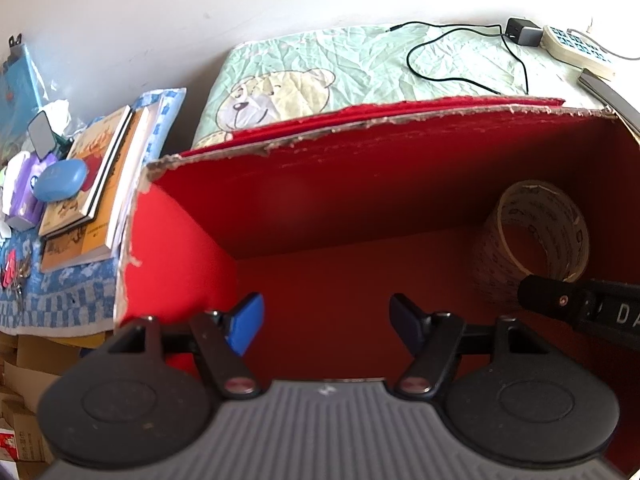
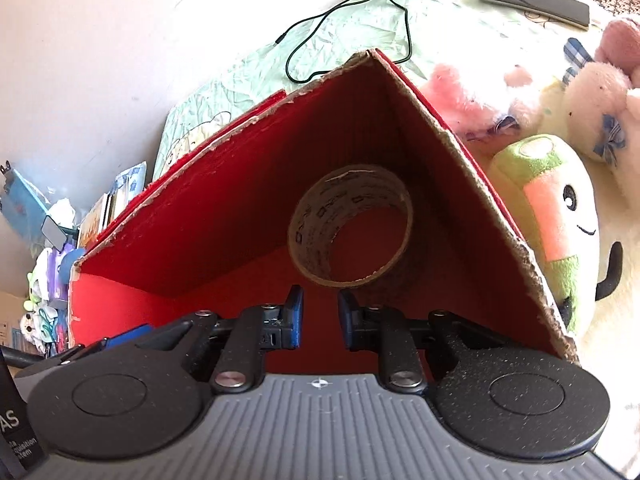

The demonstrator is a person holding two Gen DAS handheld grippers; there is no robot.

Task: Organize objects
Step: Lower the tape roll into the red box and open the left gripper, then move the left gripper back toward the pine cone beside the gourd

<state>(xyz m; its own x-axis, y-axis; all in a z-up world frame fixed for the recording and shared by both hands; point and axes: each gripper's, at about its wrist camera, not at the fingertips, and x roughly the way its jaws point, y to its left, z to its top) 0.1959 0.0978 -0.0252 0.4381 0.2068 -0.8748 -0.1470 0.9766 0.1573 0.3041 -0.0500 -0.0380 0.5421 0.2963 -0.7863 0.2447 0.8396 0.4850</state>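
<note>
behind everything we see a white wall (image 1: 160, 20), and under it a pale green sheet (image 1: 360, 64) with a bear picture. on the sheet sits our red box (image 1: 320, 208), open at the top. its cardboard edges are torn and rough, most of all along the far rim.

inside the box, a roll of tape (image 2: 350, 226) stands on its edge in the far right corner, close to both walls. we cannot tell if it touches them. the rest of the red floor is bare, so we have lots of room on the left side.

our left gripper (image 1: 326, 320) hangs over the box with its blue fingers spread wide and nothing between them. our right gripper (image 2: 320, 314) points at the roll, just short of it. its fingers have a small gap between them and hold nothing.

a black cable (image 1: 460, 56) curls on the sheet behind the box, going to a charger (image 1: 522, 32). a phone (image 2: 534, 2) lies near it. soft toys (image 2: 552, 216) crowd right beside the right wall of the box. books (image 1: 92, 184) are stacked to the left of the box.
</note>
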